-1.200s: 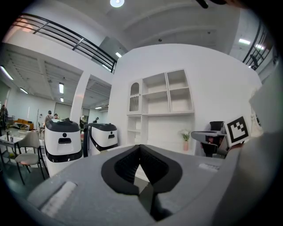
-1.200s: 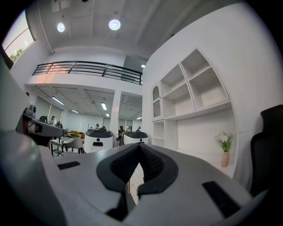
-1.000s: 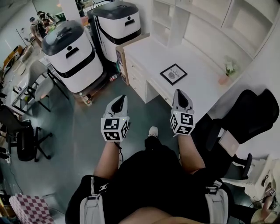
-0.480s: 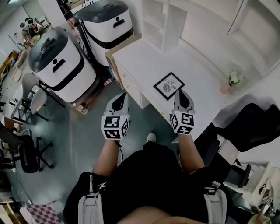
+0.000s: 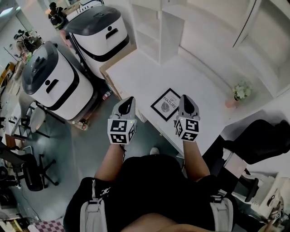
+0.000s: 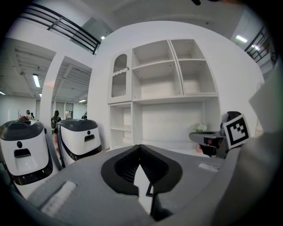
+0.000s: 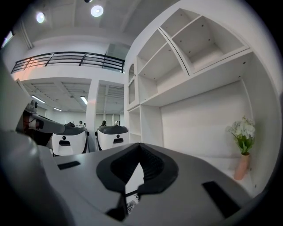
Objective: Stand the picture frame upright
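Note:
A black picture frame with a white print lies flat on the white desk, near its front edge. My left gripper hovers shut and empty at the desk's front-left edge, just left of the frame. My right gripper hangs shut and empty above the desk, just right of the frame. In the left gripper view the closed jaws point at the shelves, and a corner of the frame shows below them. A sliver of the frame's print shows under the closed jaws in the right gripper view.
White shelving stands behind the desk. A small pink vase of white flowers stands at the desk's right. Two large white-and-black machines stand on the floor at left. A black chair is at right. People stand far back left.
The person has stepped closer to the desk. Both grippers moved forward and now flank the frame, which lies nearer in the head view. Both stayed shut.

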Tool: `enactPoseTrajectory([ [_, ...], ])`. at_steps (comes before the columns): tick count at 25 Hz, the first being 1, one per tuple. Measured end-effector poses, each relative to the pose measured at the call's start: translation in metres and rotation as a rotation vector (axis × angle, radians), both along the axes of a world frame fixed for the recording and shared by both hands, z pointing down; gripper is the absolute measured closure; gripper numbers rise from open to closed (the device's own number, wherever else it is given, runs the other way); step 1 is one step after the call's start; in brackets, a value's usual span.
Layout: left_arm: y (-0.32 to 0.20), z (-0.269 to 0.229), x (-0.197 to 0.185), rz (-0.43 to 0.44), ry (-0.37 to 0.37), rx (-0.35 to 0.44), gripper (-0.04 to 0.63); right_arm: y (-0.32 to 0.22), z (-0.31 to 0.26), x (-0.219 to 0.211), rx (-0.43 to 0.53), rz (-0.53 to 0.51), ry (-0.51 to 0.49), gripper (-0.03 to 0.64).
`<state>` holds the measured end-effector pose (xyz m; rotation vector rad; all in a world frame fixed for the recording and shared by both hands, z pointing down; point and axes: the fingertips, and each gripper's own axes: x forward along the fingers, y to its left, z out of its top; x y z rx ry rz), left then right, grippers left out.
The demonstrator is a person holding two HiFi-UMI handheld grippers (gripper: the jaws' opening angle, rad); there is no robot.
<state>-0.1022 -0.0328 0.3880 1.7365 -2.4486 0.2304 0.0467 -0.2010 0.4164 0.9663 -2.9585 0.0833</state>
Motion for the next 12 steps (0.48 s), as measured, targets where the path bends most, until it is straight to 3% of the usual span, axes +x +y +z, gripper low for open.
enactPoseTrajectory([
  [12, -0.075, 0.002, -0.014, 0.121, -0.009, -0.005, 0.581, -0.043, 0.009, 0.017, -0.013, 0.116, 0.035, 0.615],
])
